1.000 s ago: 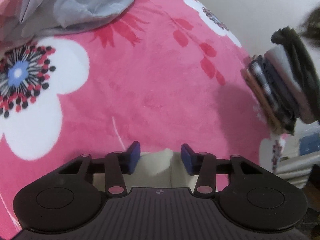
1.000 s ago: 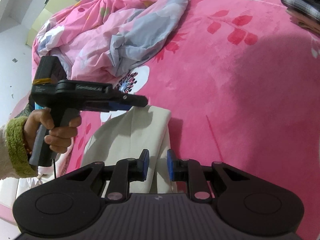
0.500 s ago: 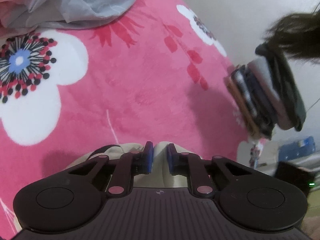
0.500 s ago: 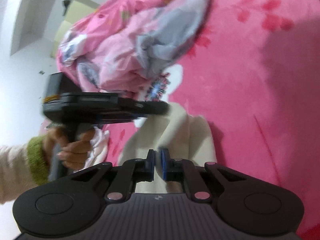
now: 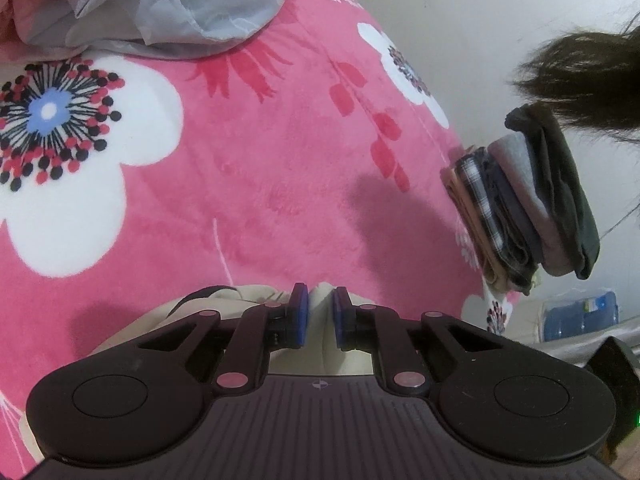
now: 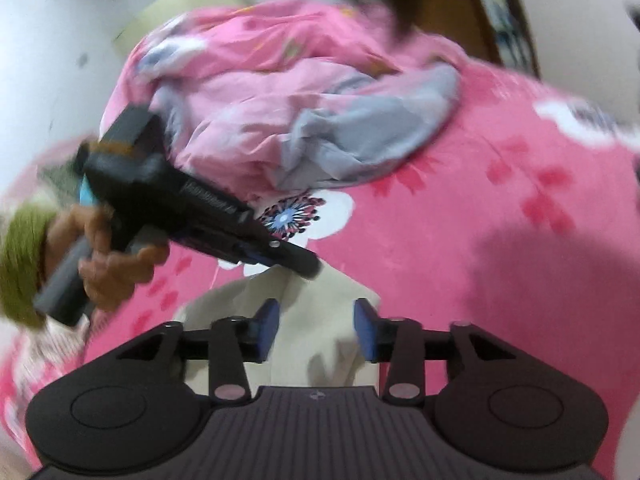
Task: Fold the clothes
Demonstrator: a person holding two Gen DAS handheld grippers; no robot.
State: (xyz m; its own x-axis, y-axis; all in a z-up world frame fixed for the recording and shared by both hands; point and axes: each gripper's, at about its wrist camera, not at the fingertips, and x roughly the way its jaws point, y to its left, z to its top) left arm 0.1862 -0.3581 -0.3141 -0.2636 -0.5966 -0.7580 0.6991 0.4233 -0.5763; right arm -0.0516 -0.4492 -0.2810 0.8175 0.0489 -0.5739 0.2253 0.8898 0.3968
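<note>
Pinching a fold of the cream garment (image 5: 320,312) on the pink bed (image 5: 256,168), the left gripper (image 5: 319,312) seems to anchor the fold, while the right gripper (image 6: 316,330) hangs above with jaws opening, gripping nothing

1. Left gripper (image 5: 319,312) at 6 o'clock, blue pads nipping a fold of cream garment (image 5: 320,300).
2. Pink flowered blanket (image 5: 248,168) spread beneath.
3. Stack of folded clothes (image 5: 532,196) at 3 o'clock, at blanket's edge.
4. Crumpled grey-and-pink bedding (image 5: 168,4) at 11 o'clock.
5. Dark hair (image 5: 588,76) at 2 o'clock.
</note>
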